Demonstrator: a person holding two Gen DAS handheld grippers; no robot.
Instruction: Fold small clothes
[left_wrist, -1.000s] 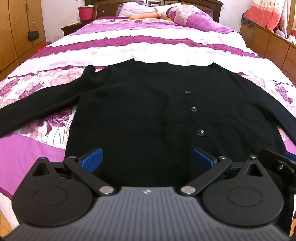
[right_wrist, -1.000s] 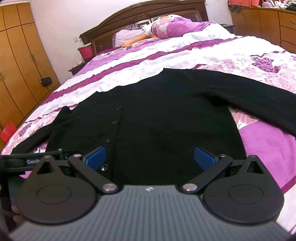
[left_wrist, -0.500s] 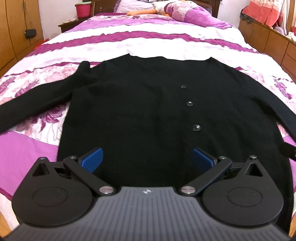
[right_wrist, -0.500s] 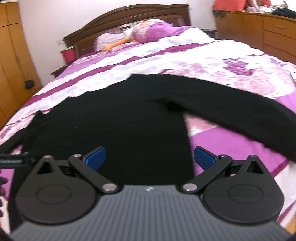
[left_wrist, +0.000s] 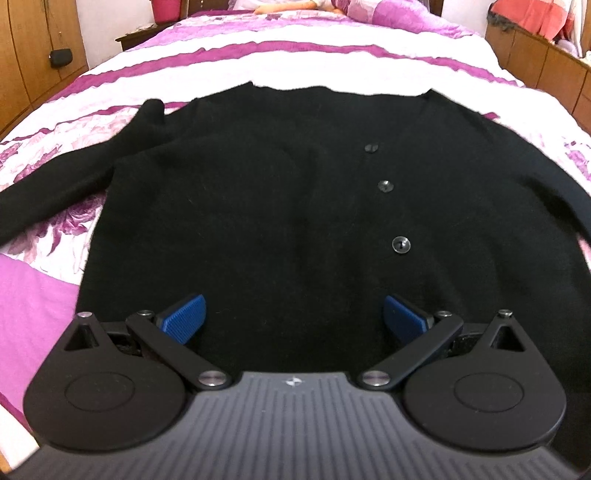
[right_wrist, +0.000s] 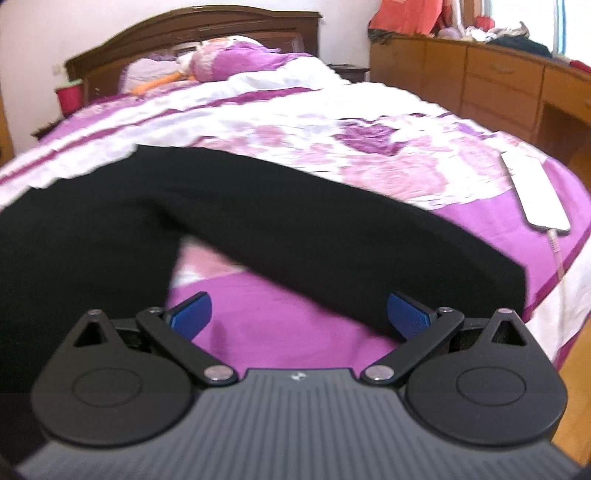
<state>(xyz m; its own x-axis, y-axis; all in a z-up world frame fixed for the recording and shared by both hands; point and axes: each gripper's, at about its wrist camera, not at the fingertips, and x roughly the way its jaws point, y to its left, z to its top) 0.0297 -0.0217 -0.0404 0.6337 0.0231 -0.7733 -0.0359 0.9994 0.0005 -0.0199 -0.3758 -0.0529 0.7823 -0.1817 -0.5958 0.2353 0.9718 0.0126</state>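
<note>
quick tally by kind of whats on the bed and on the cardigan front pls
black cardigan: 1
buttons showing on the cardigan: 3, top, middle, bottom
white flat device with a cable: 1
purple patterned pillow: 1
orange and white soft toy: 1
total: 7

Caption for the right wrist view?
Open right gripper nears the black cardigan sleeve on the floral bed.
</note>
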